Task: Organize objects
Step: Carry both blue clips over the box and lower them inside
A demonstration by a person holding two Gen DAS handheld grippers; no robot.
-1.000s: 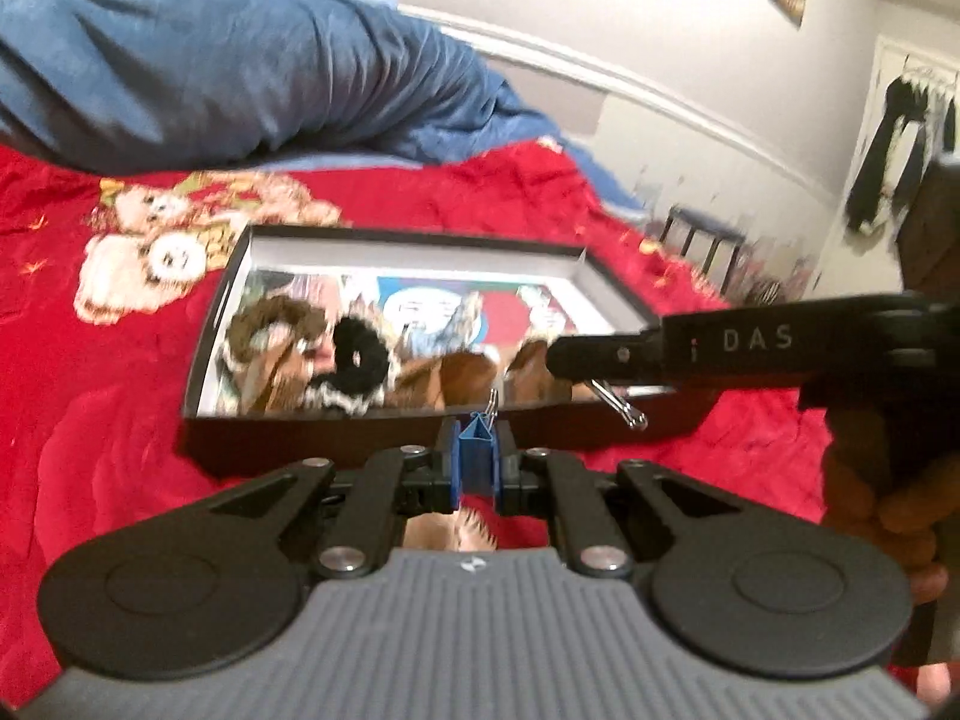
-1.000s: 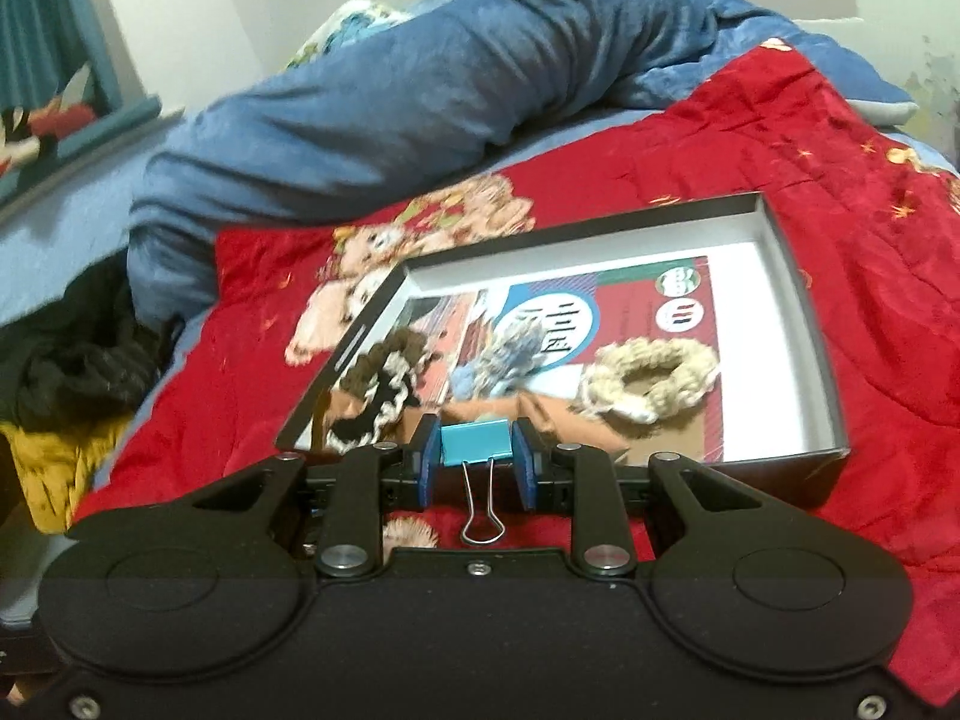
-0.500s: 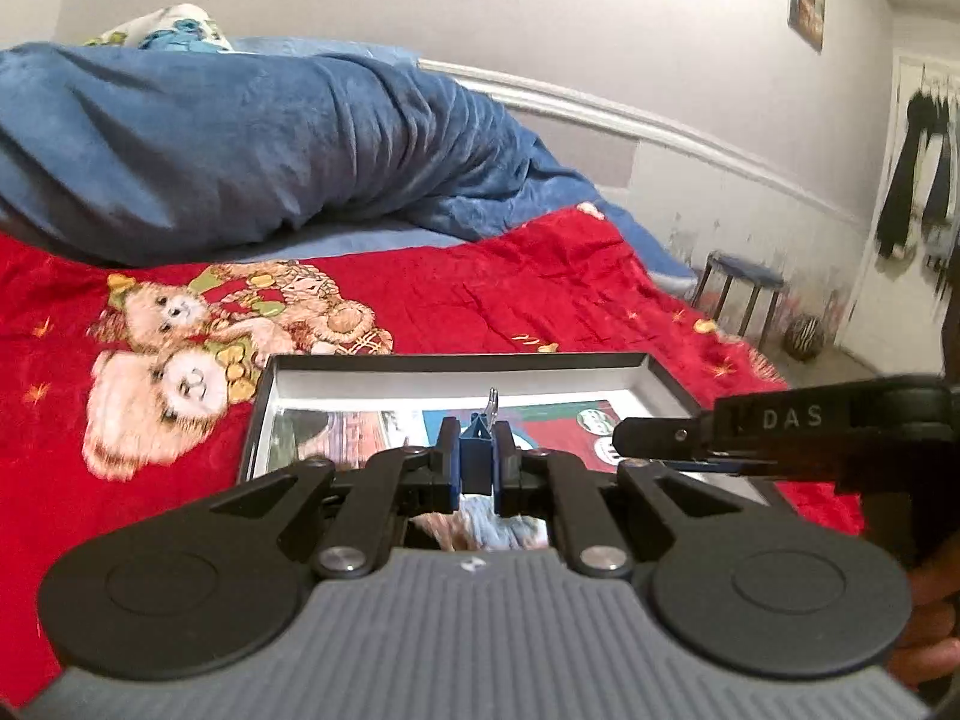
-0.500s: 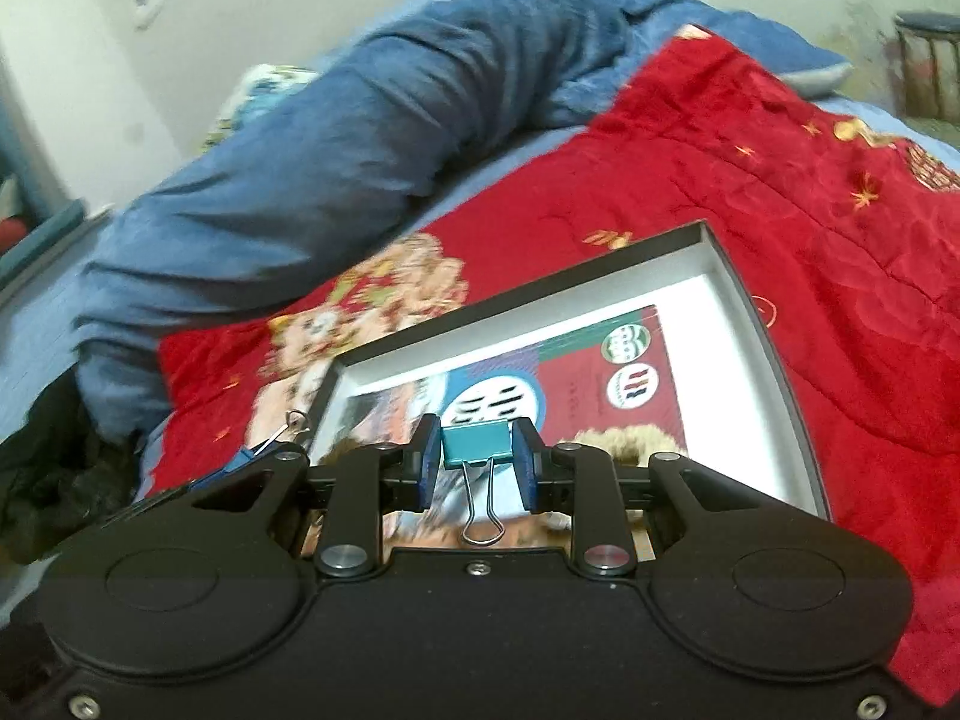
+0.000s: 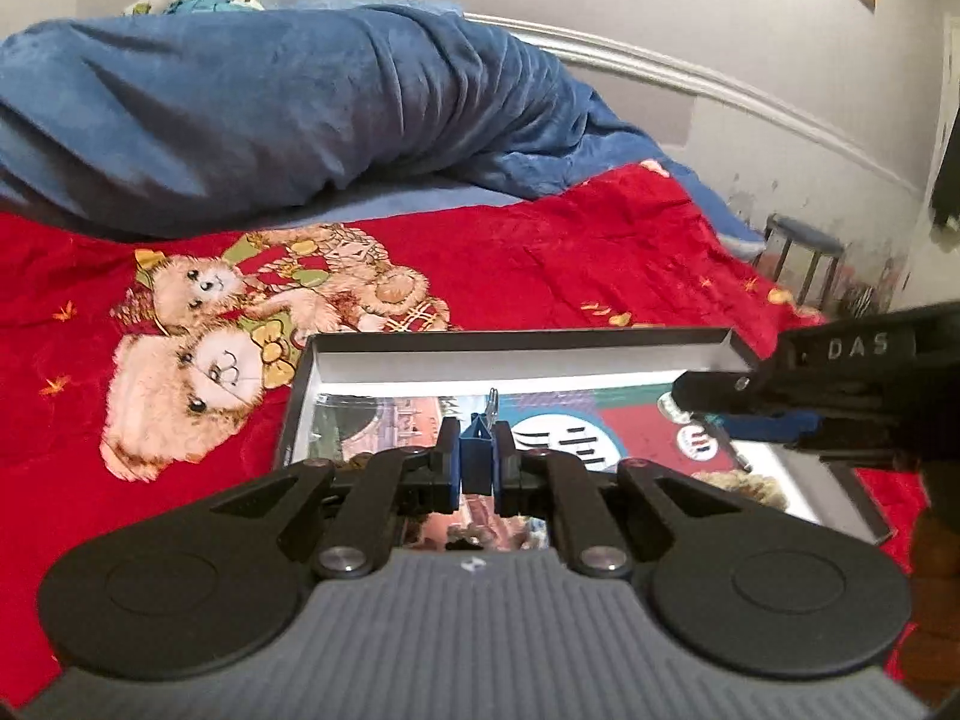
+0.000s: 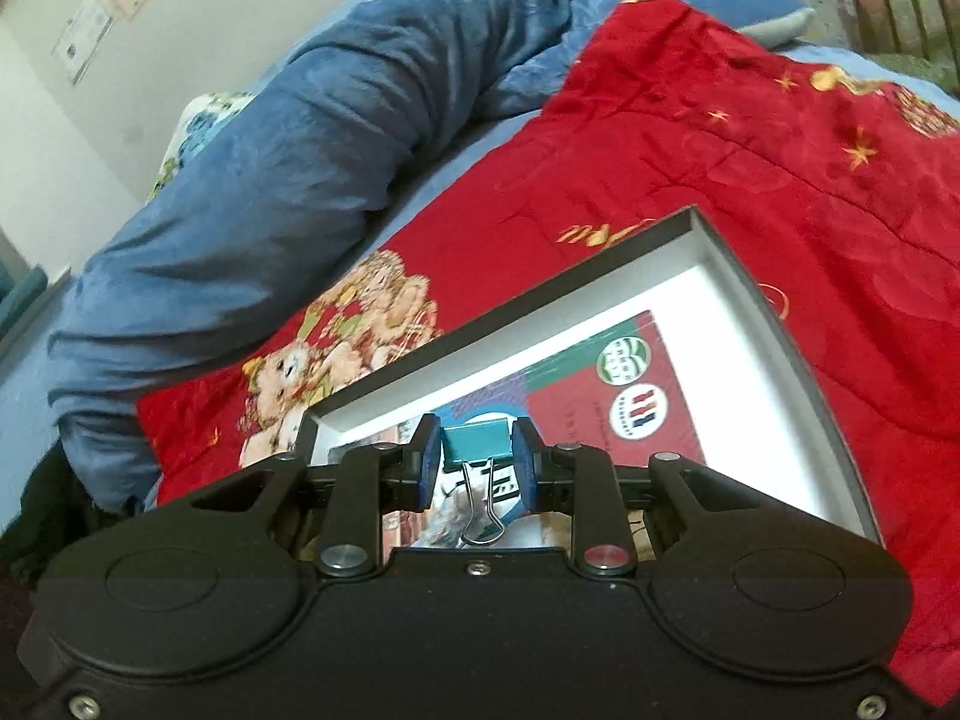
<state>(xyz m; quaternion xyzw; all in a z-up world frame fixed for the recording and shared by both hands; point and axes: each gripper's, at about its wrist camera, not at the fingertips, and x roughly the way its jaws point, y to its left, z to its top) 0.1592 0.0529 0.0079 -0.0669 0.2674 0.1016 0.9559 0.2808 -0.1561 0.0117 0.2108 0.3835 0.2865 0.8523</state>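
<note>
Blue clip [image 5: 477,461] pinched in left jaws | teal clip [image 6: 478,443] pinched in right jaws | above box [image 6: 774,324]

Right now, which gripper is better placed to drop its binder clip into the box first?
Hard to call; slight edge to the left. The left gripper pinches its dark blue clip over the box middle. The right gripper holds its teal clip nearer the left wall.
</note>
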